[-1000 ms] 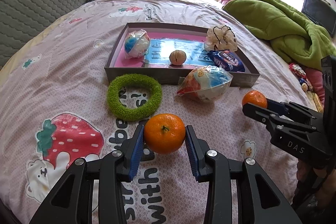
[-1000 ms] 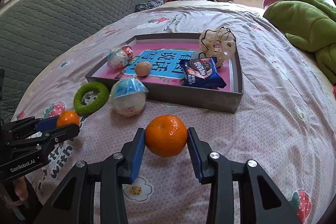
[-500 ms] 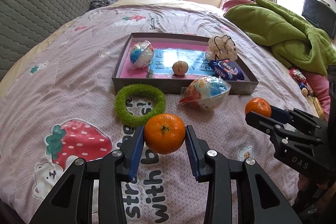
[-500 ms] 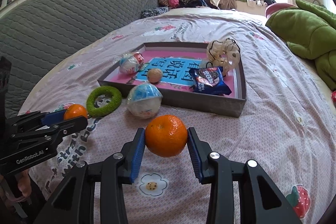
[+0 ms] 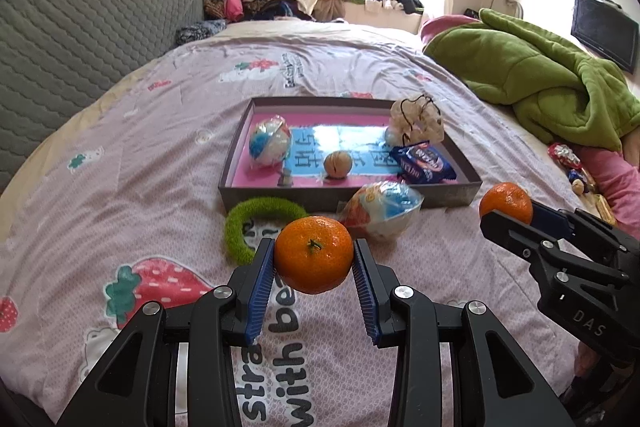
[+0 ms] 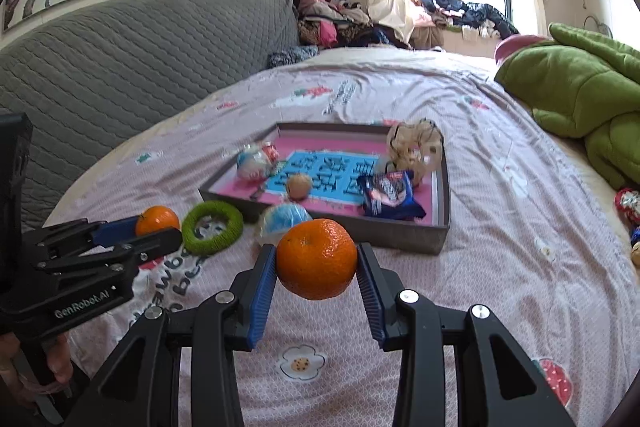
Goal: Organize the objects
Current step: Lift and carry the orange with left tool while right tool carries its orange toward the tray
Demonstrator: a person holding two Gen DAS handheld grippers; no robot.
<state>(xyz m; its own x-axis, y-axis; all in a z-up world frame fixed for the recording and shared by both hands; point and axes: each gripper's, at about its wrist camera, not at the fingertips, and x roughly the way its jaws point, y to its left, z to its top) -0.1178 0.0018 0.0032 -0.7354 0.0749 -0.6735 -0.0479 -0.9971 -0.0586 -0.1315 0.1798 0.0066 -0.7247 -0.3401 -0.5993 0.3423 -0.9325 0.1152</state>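
- Fingers (image 5: 262,279) of left gripper (image 5: 314,281) closed onto a mandarin (image 5: 313,255), blue pads touching both sides; fruit held above the bedsheet (image 5: 120,195), clear of it.
- Right gripper (image 6: 316,283) same: fingers (image 6: 262,287) clamped on second mandarin (image 6: 317,258), lifted off the bed.
- Each gripper shows in the other's view w/ its fruit mostly hidden behind the fingers; only the top half peeks out.
- Gray tray (image 5: 474,175) sits further back on bed, pink/blue printed liner inside. In it: wrapped ball (image 5: 269,143), walnut (image 5: 338,165), blue snack pack (image 5: 424,163), cream mesh bag (image 5: 418,121). Small item near front wall too small to ID.
- Green fuzzy ring (image 5: 240,227) just in front of tray, partly covered by left mandarin.
- Second wrapped ball (image 5: 380,211) beside ring, against tray front; in right view mostly hidden behind fruit.
- Green blanket (image 5: 540,83) at right, cut off by frame edge.
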